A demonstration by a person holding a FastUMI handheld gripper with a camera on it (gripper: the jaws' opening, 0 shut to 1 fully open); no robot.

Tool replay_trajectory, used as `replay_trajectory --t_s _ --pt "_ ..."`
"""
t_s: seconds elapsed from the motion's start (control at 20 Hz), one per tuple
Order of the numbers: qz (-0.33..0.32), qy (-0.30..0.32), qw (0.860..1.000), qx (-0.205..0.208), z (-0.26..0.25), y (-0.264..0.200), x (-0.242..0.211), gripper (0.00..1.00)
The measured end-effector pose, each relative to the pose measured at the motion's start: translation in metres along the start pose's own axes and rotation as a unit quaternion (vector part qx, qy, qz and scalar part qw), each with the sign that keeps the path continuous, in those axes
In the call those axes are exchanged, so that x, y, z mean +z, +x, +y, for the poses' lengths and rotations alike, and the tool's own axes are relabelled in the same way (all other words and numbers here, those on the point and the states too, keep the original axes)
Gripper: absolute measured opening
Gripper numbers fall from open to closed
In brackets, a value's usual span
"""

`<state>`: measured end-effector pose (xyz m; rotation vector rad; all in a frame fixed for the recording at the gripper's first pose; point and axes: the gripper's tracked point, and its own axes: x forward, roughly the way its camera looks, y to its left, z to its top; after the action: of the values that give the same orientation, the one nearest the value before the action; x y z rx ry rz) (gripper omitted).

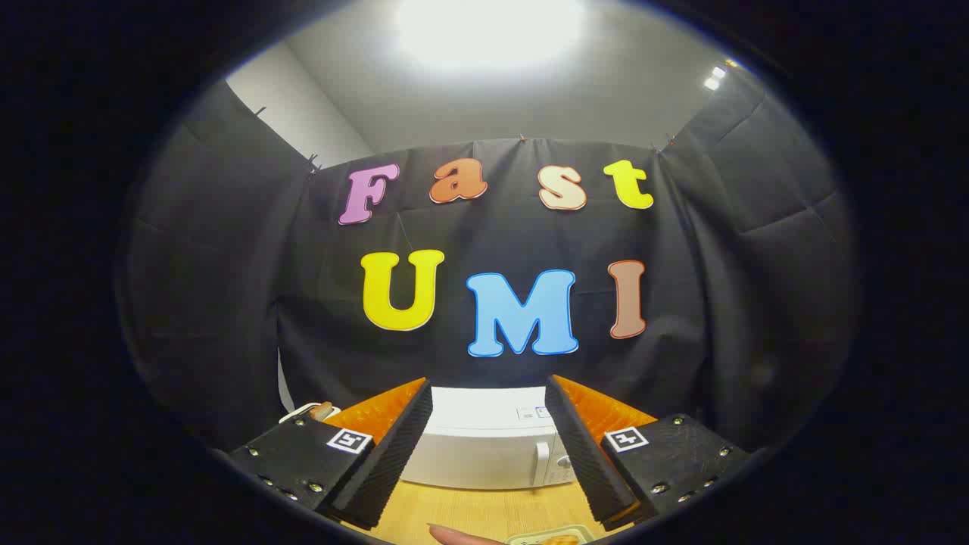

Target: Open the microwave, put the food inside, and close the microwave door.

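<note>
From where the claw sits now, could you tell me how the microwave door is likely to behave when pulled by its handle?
The microwave looks boxy and broad-based on the wooden table, so it probably won't tip. Its upright door handle looks rigid and smooth, so the open claw may slip. The body might slide on the table if pulled hard.
</note>
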<state>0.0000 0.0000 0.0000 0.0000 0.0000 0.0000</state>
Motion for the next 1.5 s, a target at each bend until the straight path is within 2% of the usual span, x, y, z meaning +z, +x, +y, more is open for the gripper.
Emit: replay_trajectory --t_s 0.9,1.2,1.5 --pt "-0.007 -0.018 1.0 0.0 0.004 0.016 -0.013 0.96" --pt "0.006 -0.027 1.0 -0.01 -0.016 0.047 -0.056 0.96" --pt "0.03 -0.021 0.999 -0.014 -0.041 0.089 -0.117 0.96"
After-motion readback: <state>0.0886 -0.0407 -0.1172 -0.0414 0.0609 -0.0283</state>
